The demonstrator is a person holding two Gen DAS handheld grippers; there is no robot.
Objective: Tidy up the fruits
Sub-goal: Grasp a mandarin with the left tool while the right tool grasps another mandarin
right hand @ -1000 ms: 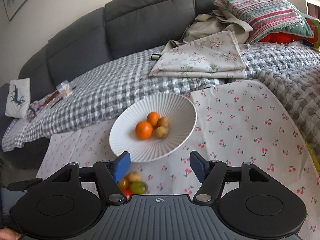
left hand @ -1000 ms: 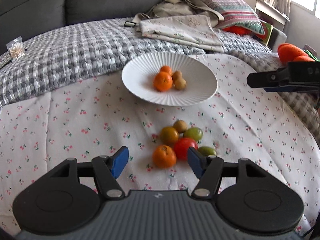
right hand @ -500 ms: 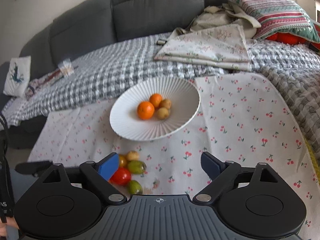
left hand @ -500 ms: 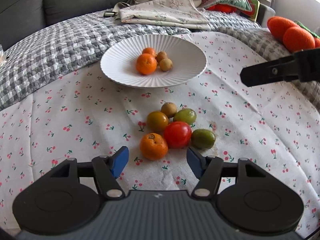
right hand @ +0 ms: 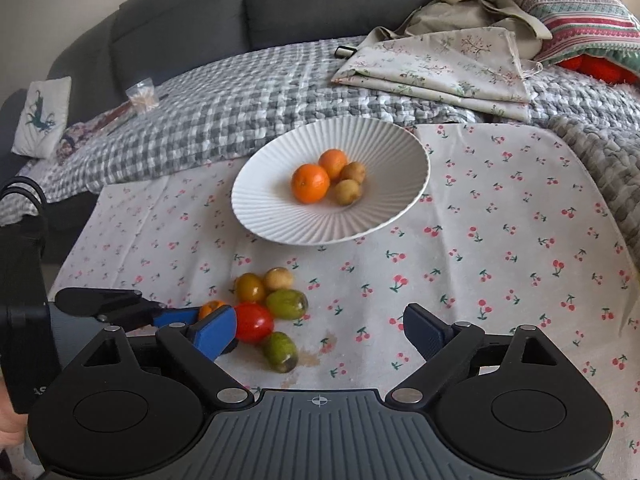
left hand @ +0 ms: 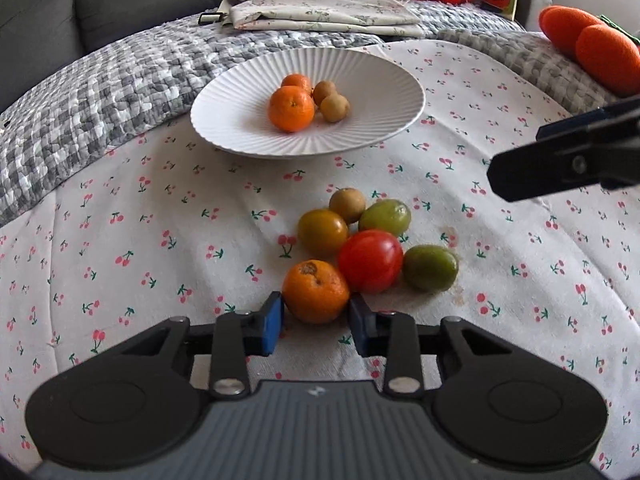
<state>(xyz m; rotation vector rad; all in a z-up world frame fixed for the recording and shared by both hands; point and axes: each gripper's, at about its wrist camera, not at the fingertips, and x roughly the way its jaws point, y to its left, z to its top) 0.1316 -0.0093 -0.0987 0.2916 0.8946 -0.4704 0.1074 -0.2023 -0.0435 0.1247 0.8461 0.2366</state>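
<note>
A white ribbed plate (left hand: pixel 224 120) (right hand: pixel 384 140) on the cherry-print cloth holds two oranges and two small brown fruits. Nearer me lies a cluster: an orange (left hand: pixel 315 291) (right hand: pixel 211 307), a red tomato (left hand: pixel 370 261) (right hand: pixel 254 322), two green fruits (left hand: pixel 430 267), a yellow-orange fruit (left hand: pixel 322 232) and a small brown one (left hand: pixel 347 205). My left gripper (left hand: pixel 316 322) has its blue pads at both sides of the orange, on the cloth. My right gripper (right hand: pixel 320 330) is wide open and empty above the cloth, right of the cluster.
A grey checked blanket (right hand: pixel 224 108) and folded floral cloth (right hand: pixel 440 64) lie behind the plate against the dark sofa. A striped cushion (right hand: pixel 568 8) and orange plush items (left hand: pixel 600 48) sit at the right. The right gripper's finger (left hand: pixel 560 160) shows at the left view's right side.
My left gripper moved forward and down to the cluster and its jaws narrowed around the orange. My right gripper opened wider and drew back, so the cluster shows more.
</note>
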